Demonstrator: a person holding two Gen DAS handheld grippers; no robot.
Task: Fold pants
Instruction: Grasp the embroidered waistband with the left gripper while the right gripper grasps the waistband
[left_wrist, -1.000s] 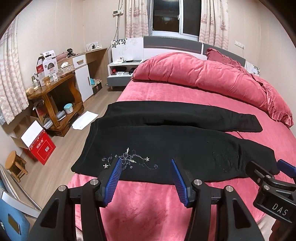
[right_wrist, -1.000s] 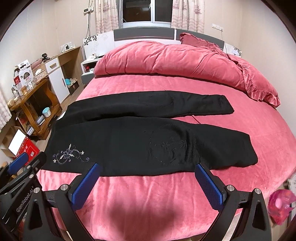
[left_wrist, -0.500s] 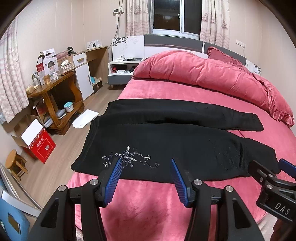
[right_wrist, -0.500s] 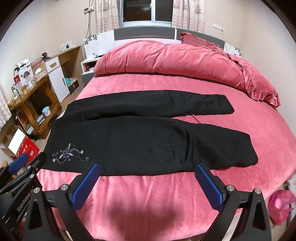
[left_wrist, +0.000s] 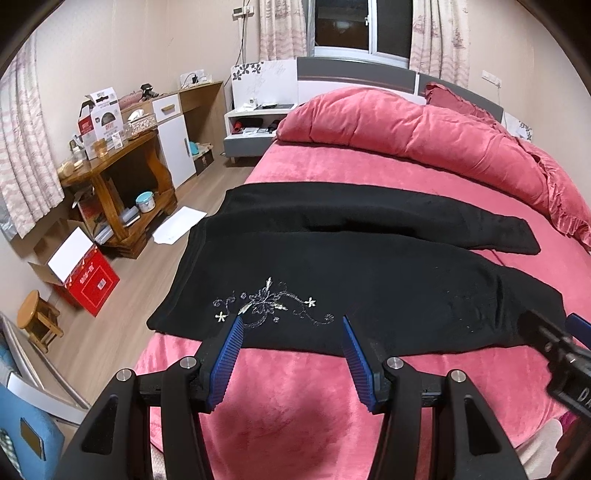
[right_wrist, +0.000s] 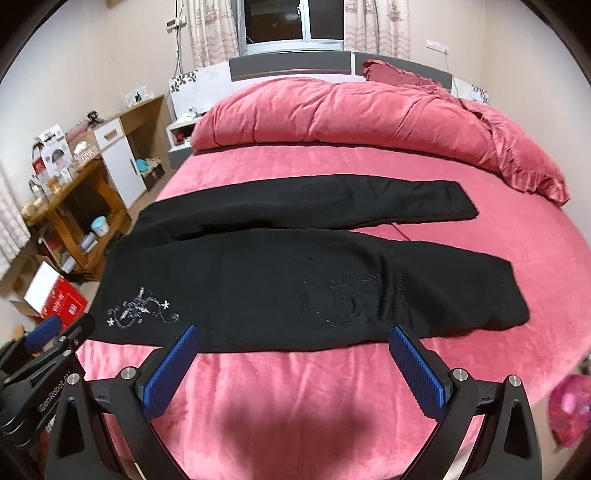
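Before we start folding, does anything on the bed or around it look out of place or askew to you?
The black pants lie flat on the pink bedspread with legs splayed apart, waist overhanging the left edge. A white sheet of paper lies loose on the floor beside the wooden table.

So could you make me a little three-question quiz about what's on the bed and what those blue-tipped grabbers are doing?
1. True or false: the black pants lie spread flat on the pink bed, both legs side by side.
2. Which end of the pants bears the silver flower embroidery? A) the end toward the wooden shelf B) the end toward the leg cuffs
3. Fill in: the left gripper and the right gripper are both ____ and hold nothing.

Key: 1 true; 2 A; 3 open.
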